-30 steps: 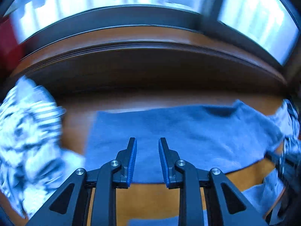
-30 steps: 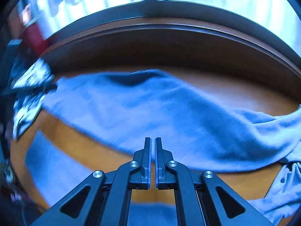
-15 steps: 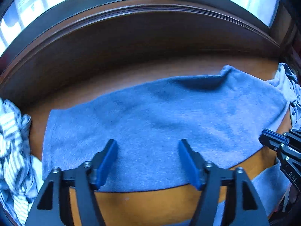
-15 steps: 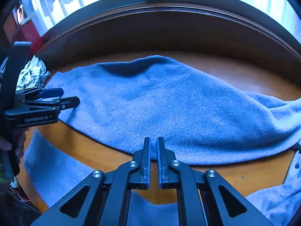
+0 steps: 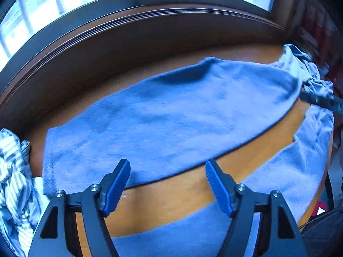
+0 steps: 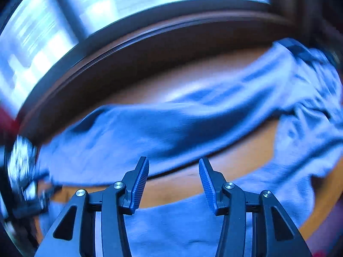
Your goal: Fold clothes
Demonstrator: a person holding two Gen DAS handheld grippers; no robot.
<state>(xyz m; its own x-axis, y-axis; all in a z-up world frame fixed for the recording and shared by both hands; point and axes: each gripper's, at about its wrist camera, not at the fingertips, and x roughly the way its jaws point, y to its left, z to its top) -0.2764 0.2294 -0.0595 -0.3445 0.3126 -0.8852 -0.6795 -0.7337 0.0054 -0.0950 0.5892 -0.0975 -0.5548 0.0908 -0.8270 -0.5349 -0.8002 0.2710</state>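
Left gripper [image 5: 167, 184] jaws wide, empty, poised over near hem of blue garment [image 5: 171, 117], likely to pinch it. Right gripper [image 6: 173, 178] jaws wide, empty. Garment spread across wooden surface [image 5: 171, 194]; striped clothing [image 5: 15, 171] heaped at left.

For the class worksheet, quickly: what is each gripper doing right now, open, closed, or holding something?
Left gripper: open, holding nothing, above the blue garment.
Right gripper: open, holding nothing, fingers apart over the same garment.
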